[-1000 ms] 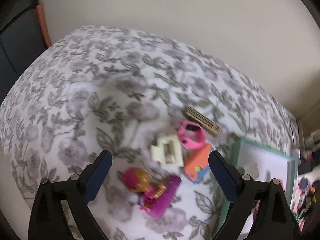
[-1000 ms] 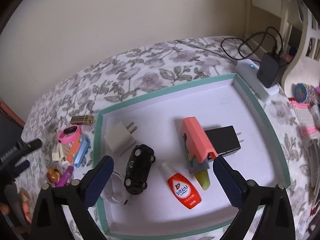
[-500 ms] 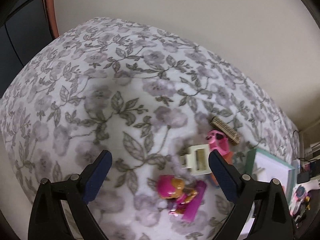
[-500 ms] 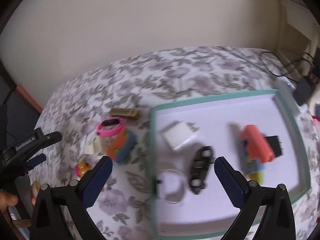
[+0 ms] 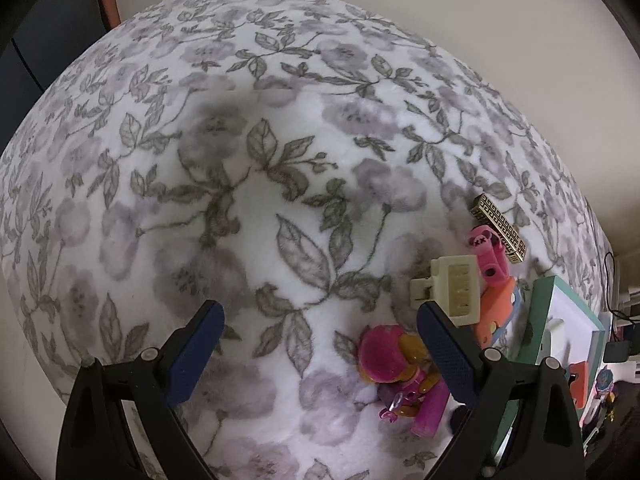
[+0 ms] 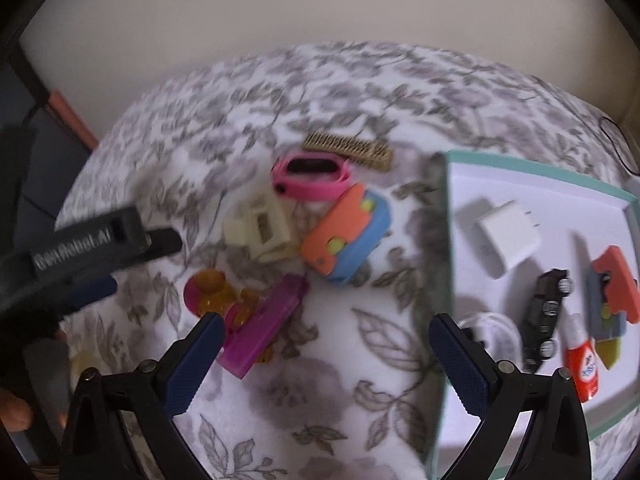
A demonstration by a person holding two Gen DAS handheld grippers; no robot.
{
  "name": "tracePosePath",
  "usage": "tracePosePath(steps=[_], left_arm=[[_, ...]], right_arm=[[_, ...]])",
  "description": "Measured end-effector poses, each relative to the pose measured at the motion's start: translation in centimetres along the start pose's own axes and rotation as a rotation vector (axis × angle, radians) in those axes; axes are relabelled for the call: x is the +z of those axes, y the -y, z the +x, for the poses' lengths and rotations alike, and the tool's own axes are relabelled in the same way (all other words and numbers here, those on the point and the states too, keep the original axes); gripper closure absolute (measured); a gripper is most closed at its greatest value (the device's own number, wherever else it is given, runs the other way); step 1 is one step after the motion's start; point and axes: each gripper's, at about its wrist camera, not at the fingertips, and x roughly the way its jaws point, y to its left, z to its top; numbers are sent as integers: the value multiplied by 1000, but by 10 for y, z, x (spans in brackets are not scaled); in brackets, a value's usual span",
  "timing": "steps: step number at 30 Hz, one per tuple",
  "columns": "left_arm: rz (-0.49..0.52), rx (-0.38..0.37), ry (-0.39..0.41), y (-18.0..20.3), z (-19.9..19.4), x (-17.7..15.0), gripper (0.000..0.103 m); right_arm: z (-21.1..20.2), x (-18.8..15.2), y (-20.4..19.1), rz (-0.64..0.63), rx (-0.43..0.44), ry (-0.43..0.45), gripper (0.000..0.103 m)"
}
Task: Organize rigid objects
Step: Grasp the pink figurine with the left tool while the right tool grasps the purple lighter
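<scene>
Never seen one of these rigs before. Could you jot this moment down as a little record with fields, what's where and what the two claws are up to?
surface: floral blanket
loose pile: pink band, cream clip, orange-blue toy, purple toy figure, gold comb
tray: white charger, black toy car, red-white bottle
left gripper: open, empty
right gripper: open, empty, above blanket
</scene>
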Motion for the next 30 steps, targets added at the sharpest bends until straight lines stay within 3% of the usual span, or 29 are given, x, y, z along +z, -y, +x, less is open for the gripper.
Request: tracePosePath(steps=[7,17,20,25,30], left_arm=[[-2,-8,-17,-2,4,0,6],[35,-33,-83,10,15,-9,6],[40,-47,-106,12,18,-12,6],[50,-60,-128,17,23,-16,6],[62,-79,-148,21,28,-22,12]], right_arm=[[18,-6,-12,-71,-40,-58,0],[19,-4,5,-23,-55,-69,3],[21,-6,-3,-70,-66,-69,8],[24,-4,-10,-90,-55,-65,32],[30,-6,-15,-120,-46,-84,44]])
